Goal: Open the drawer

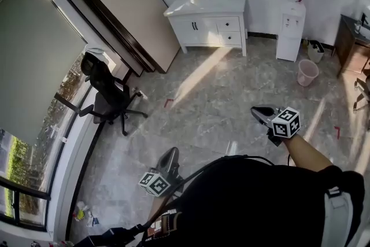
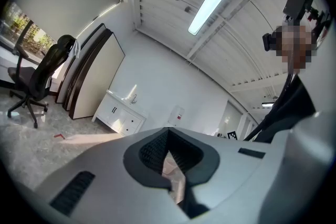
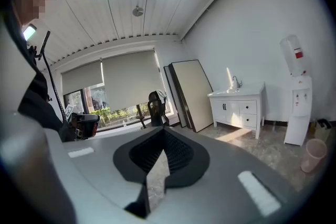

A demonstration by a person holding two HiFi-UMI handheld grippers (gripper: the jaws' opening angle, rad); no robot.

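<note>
A white sink cabinet stands against the far wall, with two closed drawers on its right side and doors on its left. It also shows small in the left gripper view and in the right gripper view. Both grippers are held out over the bare floor, far short of the cabinet. My left gripper is low at the centre, its jaws together with nothing between them. My right gripper reaches further forward on the right, shut and empty.
A black office chair stands by the window at the left. A large board leans on the wall beside the cabinet. A water dispenser, a pink bin and a dark desk are at the right.
</note>
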